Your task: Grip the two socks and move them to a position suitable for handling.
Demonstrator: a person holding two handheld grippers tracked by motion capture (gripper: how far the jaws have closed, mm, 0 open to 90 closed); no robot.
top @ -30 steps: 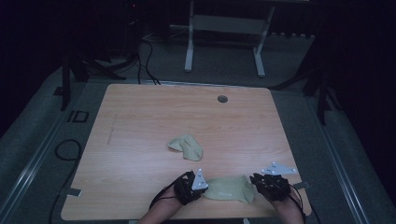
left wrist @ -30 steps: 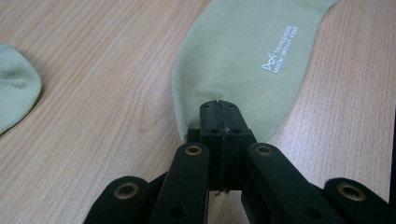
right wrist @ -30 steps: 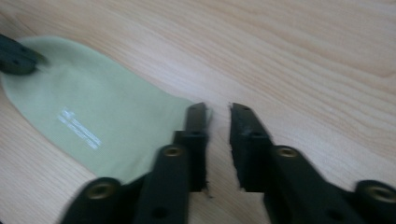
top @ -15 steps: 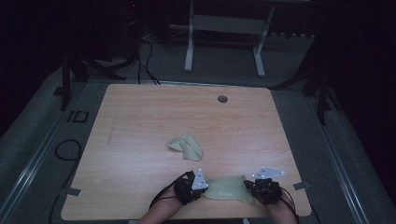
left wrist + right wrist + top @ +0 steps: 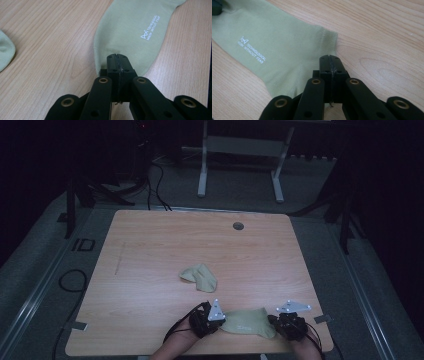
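Both grippers clamped on one sock, near edge of desk.

Left gripper pinches one end of the flat green sock, jaws pressed together on the fabric; right gripper has just closed on the opposite end. Forearms enter low from the near edge of the desk, hands facing inward. Second sock lies crumpled mid-desk, apart.

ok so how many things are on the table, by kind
pale green socks: 2 (flat sock near the front edge, crumpled sock mid-table)
grippers: 2 (left gripper, right gripper, each at an end of the flat sock)
total: 4
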